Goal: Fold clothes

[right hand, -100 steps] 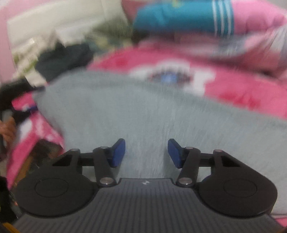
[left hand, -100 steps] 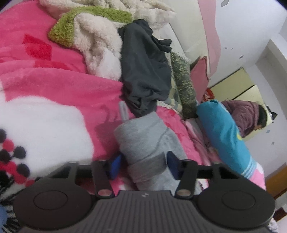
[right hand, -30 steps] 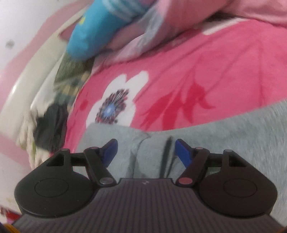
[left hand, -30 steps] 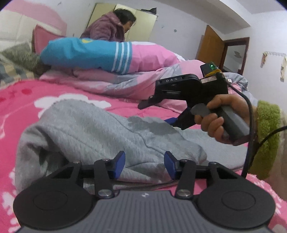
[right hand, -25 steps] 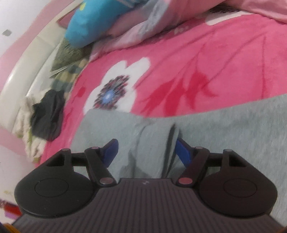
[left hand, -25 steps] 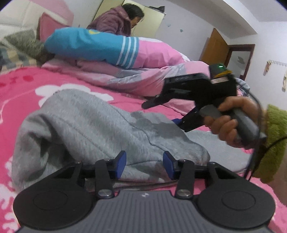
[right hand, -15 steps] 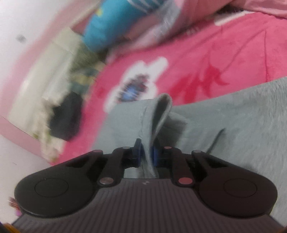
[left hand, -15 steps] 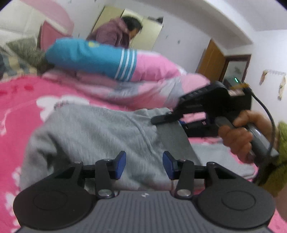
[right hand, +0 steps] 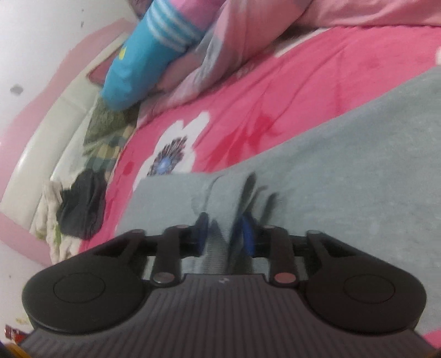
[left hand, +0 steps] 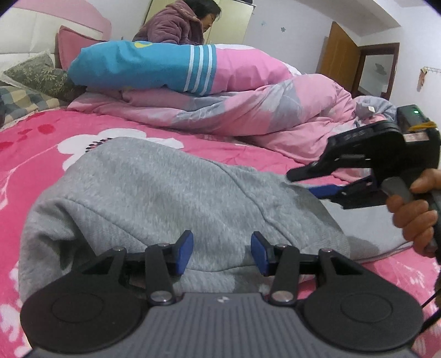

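Right gripper (right hand: 223, 236): fingers parting at this moment, a raised ridge of grey cloth standing between them; blurred, so contact of the pads with the cloth not certain, looks loose. Left gripper (left hand: 220, 252): fingers apart, nothing clamped, poised over the near hem of the grey sweatshirt (left hand: 171, 198), cloth below and beyond the tips, not pinched.

Sweatshirt lying bunched on the pink floral blanket (left hand: 35, 135) of the bed, near side rolled into a thick double layer, far side flatter. Right gripper seen from the left view at the right end of the garment, held in a hand (left hand: 413, 209).

Beyond: pink quilt (left hand: 248, 110) heaped at the far side, blue-and-pink bolster (left hand: 154, 66) on top, a person in a purple jacket (left hand: 176, 24) behind. Dark garment (right hand: 82, 206) at the head of the bed, well apart.

Handling, as a judgement: fleecy knit, soft, light, limp, no stiffness to hold a crease; likely to sag and drag on the plush blanket. Best hold at a seamed edge such as the hem, cuff or shoulder seam, pinching both layers, one gripper at each end.
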`<state>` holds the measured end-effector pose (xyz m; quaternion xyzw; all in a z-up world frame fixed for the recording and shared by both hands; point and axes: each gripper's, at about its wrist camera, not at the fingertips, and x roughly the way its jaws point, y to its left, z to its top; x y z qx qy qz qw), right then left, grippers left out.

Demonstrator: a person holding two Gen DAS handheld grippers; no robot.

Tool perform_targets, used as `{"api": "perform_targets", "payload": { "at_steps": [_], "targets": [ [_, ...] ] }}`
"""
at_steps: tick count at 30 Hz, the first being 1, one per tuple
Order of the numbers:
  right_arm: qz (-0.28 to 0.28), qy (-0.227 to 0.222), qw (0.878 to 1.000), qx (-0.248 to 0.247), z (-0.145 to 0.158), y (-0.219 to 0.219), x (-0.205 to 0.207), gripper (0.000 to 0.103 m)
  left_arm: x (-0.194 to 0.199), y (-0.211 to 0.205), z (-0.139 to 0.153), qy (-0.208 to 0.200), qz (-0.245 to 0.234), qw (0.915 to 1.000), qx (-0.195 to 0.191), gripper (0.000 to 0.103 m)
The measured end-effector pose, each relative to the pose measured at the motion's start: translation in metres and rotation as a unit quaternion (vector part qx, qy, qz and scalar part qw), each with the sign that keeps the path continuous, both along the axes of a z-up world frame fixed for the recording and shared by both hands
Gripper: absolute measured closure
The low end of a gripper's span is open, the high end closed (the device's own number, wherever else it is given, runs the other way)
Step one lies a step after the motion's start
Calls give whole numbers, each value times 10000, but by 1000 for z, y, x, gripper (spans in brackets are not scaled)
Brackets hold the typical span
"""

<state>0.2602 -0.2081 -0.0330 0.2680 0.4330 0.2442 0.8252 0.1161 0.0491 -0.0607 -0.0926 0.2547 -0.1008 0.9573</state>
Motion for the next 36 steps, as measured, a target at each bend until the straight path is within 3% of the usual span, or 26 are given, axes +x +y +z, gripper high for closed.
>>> {"api": "perform_targets", "payload": {
  "at_steps": [1,2,7,16,23,24,26,36],
  "targets": [
    [-68,12,10000,16,-1,-5,-1,50,0,-1,0,2,0,10000,19,56],
    [-134,29,9999,33,-3,-11,-1,46,0,-1,0,9,2,10000,30,56],
    [-96,533,9980,328,-28,-11,6,39,0,1,-1,46,4,10000,-8,55],
    [313,733,9945,687,-40,1,-1,37,1,3,-3,79,-8,9999,-103,55],
    [-123,730,9935,860,-46,0,17,36,2,3,-5,89,-15,9999,-124,54],
    [-130,742,9929,919,-48,1,20,32,2,3,-5,91,-15,9999,-137,54],
    [-55,731,9921,1017,-48,2,21,28,3,4,-6,92,-18,9998,-171,54],
    [625,851,9878,1142,-41,6,-6,30,4,6,-8,93,-30,9996,-279,54]
  ]
}}
